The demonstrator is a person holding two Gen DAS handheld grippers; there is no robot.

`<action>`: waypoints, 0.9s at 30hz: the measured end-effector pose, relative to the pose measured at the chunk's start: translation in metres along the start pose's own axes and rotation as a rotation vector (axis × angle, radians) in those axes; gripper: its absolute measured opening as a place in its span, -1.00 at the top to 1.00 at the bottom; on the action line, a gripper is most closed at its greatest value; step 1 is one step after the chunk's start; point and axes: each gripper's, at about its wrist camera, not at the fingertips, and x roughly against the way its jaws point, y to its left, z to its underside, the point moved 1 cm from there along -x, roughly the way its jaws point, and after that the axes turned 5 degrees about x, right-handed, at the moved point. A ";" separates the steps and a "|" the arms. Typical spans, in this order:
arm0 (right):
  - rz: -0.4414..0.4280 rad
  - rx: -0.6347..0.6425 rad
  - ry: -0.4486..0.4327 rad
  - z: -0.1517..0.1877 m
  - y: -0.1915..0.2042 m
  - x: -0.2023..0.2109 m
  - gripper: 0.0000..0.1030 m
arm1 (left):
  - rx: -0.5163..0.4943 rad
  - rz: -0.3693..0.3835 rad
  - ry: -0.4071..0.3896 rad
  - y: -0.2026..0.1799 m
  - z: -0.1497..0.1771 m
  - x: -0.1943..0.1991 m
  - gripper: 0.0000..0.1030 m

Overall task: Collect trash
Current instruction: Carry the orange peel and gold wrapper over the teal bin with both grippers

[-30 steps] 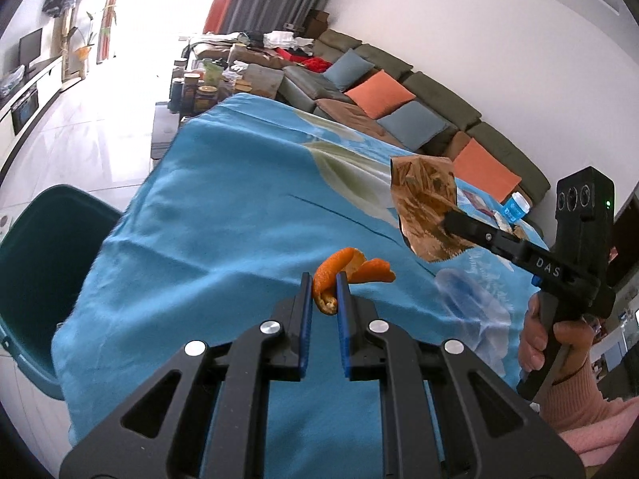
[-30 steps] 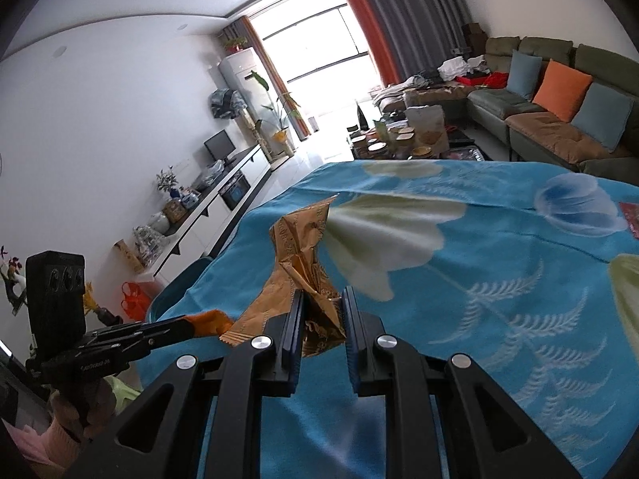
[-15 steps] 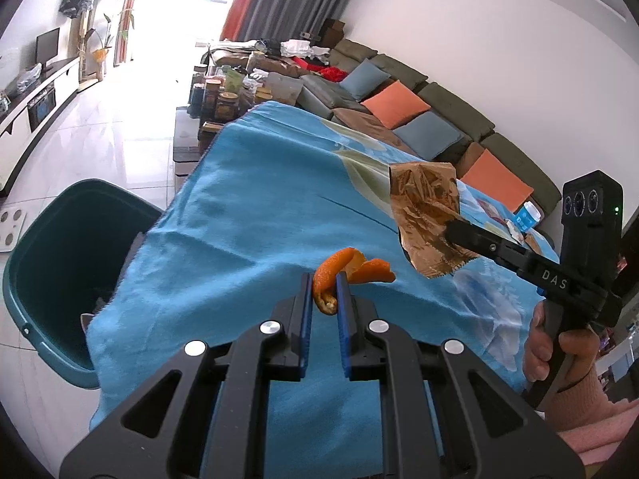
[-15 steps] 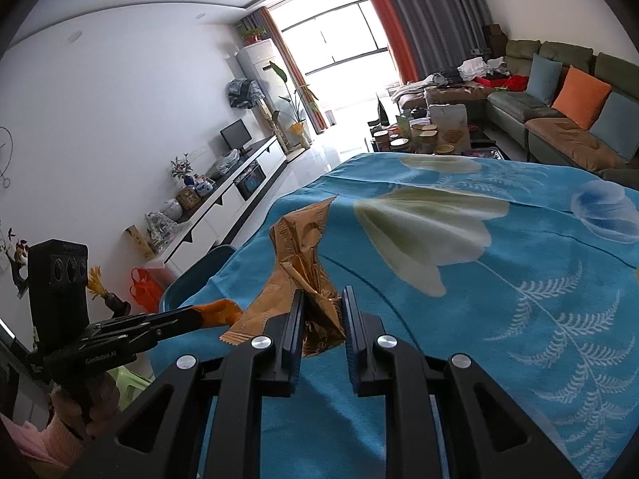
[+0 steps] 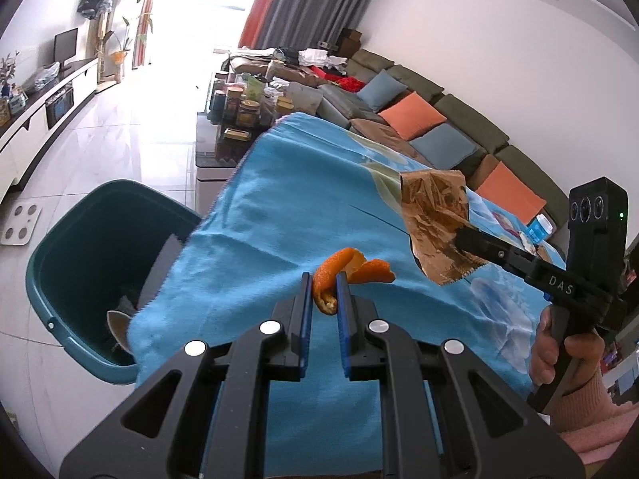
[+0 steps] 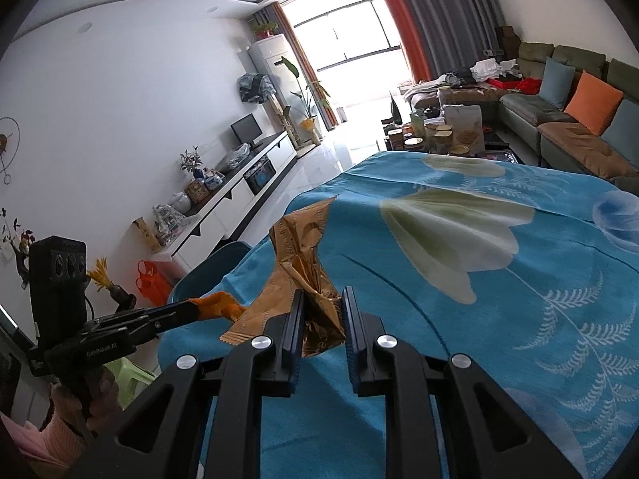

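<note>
My left gripper (image 5: 324, 293) is shut on a curled orange peel (image 5: 349, 269), held above the blue floral tablecloth (image 5: 287, 207). My right gripper (image 6: 322, 311) is shut on a crumpled brown foil wrapper (image 6: 297, 255), also lifted over the cloth. In the left wrist view the right gripper (image 5: 465, 239) shows at right with the wrapper (image 5: 435, 215) hanging from its tip. In the right wrist view the left gripper (image 6: 191, 311) shows at left with the peel (image 6: 217, 305). A teal bin (image 5: 86, 263) stands on the floor by the table's left edge, with some scraps inside.
A low table with several jars (image 5: 243, 107) stands beyond the table's far end. A long sofa with orange and blue cushions (image 5: 411, 115) runs along the right wall. A white TV cabinet (image 6: 239, 195) lines the left wall. A plastic bottle (image 5: 539, 227) lies at the table's far right.
Both grippers have moved left toward the table's edge with their loads still held. The teal bin has come much further into the left wrist view.
</note>
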 end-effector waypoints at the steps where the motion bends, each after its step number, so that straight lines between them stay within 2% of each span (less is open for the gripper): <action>1: -0.003 0.001 0.002 -0.001 0.000 -0.001 0.67 | 0.002 -0.002 -0.001 0.001 0.000 0.001 0.77; 27: -0.056 0.047 0.044 -0.007 0.031 -0.031 0.67 | 0.061 -0.068 -0.058 0.033 -0.001 0.031 0.77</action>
